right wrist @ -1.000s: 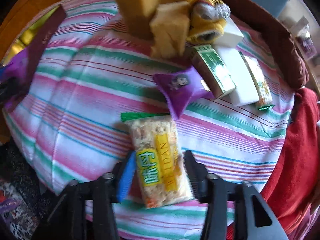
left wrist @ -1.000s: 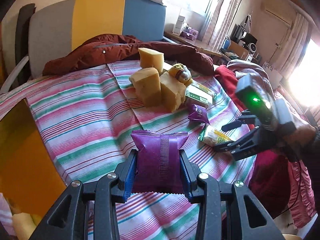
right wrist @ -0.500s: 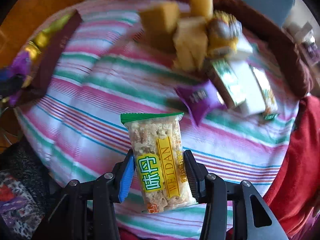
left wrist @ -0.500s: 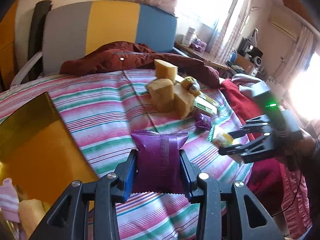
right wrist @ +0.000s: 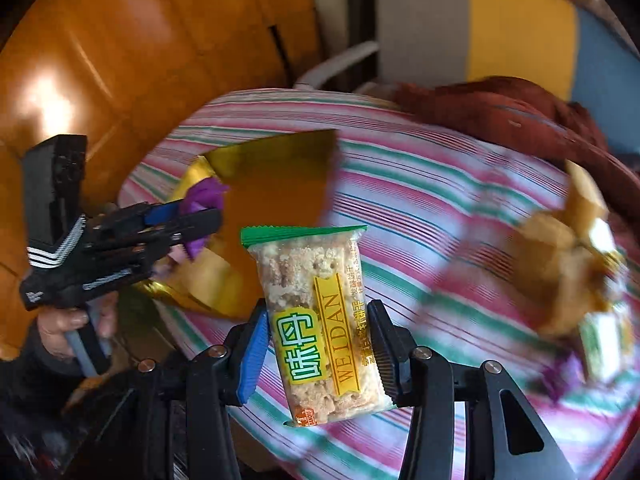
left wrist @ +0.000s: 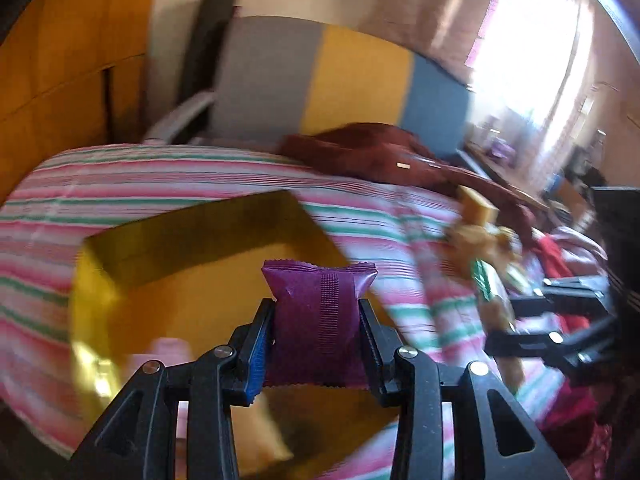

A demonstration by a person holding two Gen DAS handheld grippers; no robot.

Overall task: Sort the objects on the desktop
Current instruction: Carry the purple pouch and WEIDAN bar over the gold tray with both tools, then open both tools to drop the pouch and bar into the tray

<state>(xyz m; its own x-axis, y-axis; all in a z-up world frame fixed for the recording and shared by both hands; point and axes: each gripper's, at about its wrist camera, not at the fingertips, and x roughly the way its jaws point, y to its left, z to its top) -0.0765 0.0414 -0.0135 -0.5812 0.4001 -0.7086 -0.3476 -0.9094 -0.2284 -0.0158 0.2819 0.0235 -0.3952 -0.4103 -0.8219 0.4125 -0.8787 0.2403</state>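
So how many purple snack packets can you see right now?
2. One purple packet is clamped in the left gripper over the gold box. Another, blurred, lies on the striped cloth by the sponges; more may be hidden.

One purple packet point(left wrist: 318, 322) — one cereal bar point(right wrist: 320, 320).

A rounded surface covered in pink, green and white striped cloth point(left wrist: 168, 184) carries everything. A shiny gold open box point(left wrist: 176, 280) sits on its near left part. A crumpled dark red garment point(right wrist: 500, 116) lies along the far edge. Blurred yellow sponge blocks point(right wrist: 560, 256) and small packets cluster at right.
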